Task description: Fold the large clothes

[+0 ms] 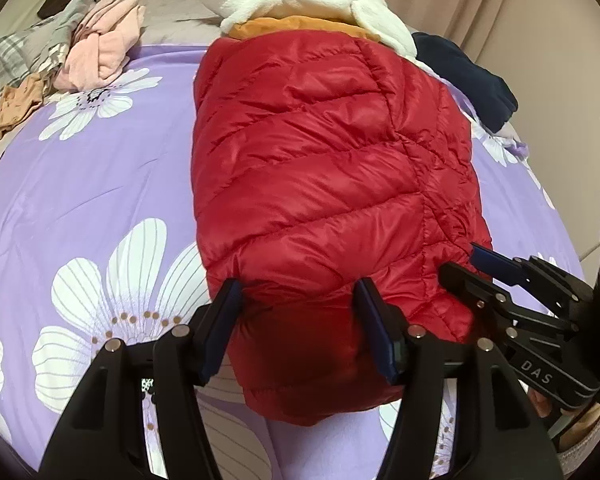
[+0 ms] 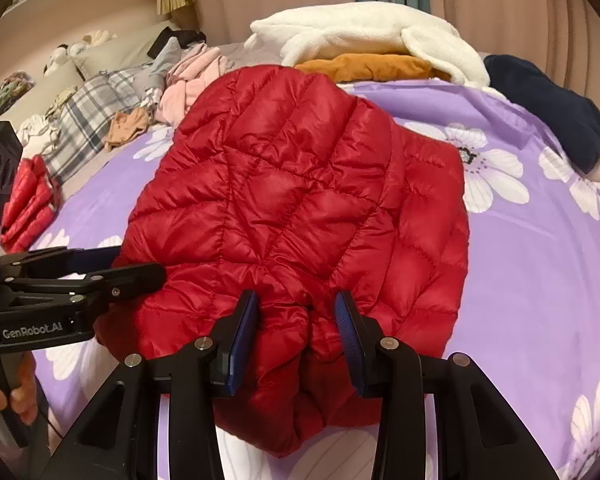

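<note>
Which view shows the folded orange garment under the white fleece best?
The right wrist view: the orange garment lies in plain sight under the white fleece, its whole front edge showing. In the left wrist view only a strip shows behind the red down jacket.
</note>
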Demonstrator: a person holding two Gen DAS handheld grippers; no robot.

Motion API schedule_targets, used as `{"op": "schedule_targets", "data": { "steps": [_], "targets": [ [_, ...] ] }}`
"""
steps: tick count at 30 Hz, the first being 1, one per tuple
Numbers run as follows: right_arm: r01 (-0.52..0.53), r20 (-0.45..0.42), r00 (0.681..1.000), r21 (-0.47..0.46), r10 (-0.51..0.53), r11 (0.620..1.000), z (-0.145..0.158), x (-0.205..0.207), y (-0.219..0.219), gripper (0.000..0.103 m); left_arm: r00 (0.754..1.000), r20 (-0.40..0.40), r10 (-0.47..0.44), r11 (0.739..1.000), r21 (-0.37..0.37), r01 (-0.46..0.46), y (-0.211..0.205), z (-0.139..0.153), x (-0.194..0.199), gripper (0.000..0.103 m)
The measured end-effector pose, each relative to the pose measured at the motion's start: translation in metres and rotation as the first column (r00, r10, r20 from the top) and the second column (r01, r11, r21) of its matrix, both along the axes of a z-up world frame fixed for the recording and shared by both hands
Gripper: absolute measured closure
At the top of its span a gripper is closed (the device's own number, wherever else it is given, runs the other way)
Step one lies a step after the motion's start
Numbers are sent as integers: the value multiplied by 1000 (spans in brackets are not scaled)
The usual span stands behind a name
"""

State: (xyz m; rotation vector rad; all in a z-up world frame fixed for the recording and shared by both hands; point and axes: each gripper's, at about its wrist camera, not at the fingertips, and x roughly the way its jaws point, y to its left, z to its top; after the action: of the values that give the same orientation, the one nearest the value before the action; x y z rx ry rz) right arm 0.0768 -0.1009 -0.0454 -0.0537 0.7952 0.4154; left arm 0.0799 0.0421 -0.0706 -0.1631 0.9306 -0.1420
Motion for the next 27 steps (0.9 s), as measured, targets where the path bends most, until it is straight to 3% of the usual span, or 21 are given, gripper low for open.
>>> {"op": "schedule_targets", "data": {
  "steps": [3, 7, 10, 14, 16, 22, 23, 27],
  "targets": [
    [8, 19, 1000, 8, -8, 1000, 11, -10, -2, 61, 1000, 10, 29, 1000, -10, -29, 4, 9, -8, 37],
    [32, 48, 998, 31, -34, 999, 29, -23, -9, 40, 997, 41, 64, 998, 6, -64, 9, 26, -23, 24],
    [46, 77, 996, 46, -49, 998, 43, -33, -15, 34, 996, 67, 64, 998, 23, -66, 8, 42, -35, 12],
    [64, 106, 992, 49, -68, 997, 61, -47, -19, 23, 995, 93, 47, 998, 39, -50, 3, 61, -49, 9],
    [72, 110, 991, 55, -77, 996, 67, -52, -20, 18, 994, 97, 43, 997, 56, -49, 0, 71, -57, 0],
    [115, 113, 986, 67, -122, 991, 86, -67, -25, 9, 986, 135, 98, 989, 96, -112, -1, 101, -80, 0],
    [123, 113, 985, 63, -130, 990, 90, -69, -26, 1, 984, 143, 111, 986, 107, -126, -1, 105, -83, 0],
    [143, 140, 979, 68, -151, 987, 101, -83, -30, 1, 972, 192, 136, 978, 131, -162, 1, 128, -103, 0]
  ]
}}
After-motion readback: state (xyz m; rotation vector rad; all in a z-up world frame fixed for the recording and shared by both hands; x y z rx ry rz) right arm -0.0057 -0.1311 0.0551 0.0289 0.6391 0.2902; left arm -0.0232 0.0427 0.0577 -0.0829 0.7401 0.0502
